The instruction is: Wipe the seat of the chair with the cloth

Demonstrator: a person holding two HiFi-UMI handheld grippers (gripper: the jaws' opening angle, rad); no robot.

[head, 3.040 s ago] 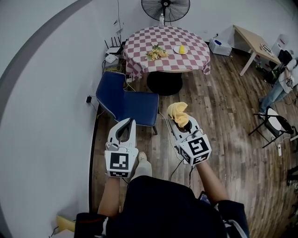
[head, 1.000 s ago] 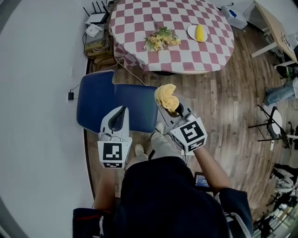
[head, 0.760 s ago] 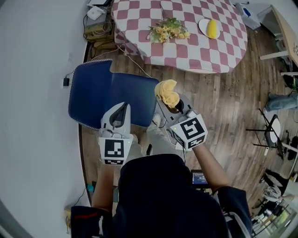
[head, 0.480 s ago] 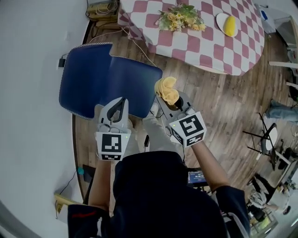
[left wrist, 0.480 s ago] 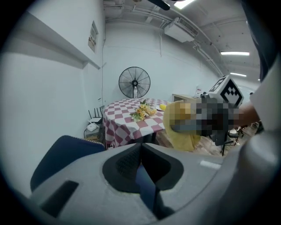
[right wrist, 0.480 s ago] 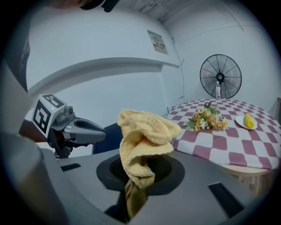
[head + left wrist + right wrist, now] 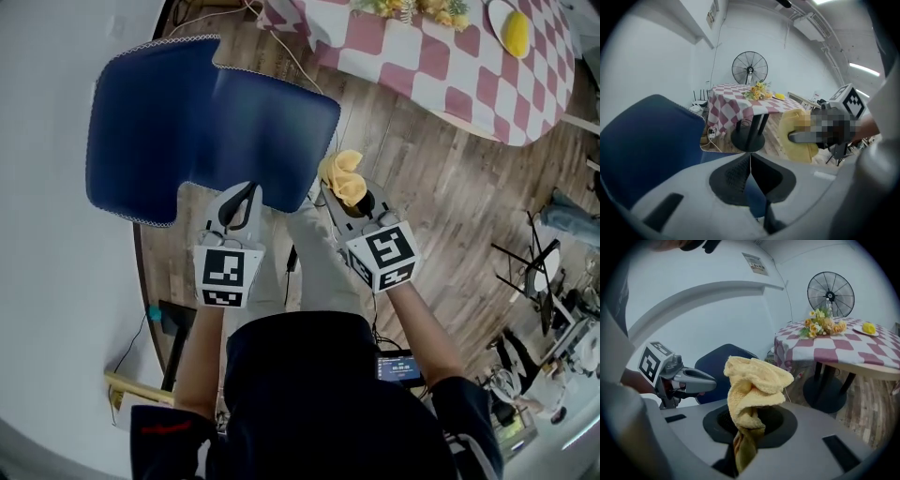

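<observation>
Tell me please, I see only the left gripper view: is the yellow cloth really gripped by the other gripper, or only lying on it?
Observer: Gripped. In the right gripper view the right gripper has its jaws closed on the cloth, whose bunched top stands above them.
Operator: Is the cloth over the chair seat?
Observer: Hardly. In the head view it shows at the right edge of the seat, mostly against the wooden floor.
Operator: And where does my gripper point?
Observer: In the head view the left gripper has its tip at the seat's near edge, beside the right one.
</observation>
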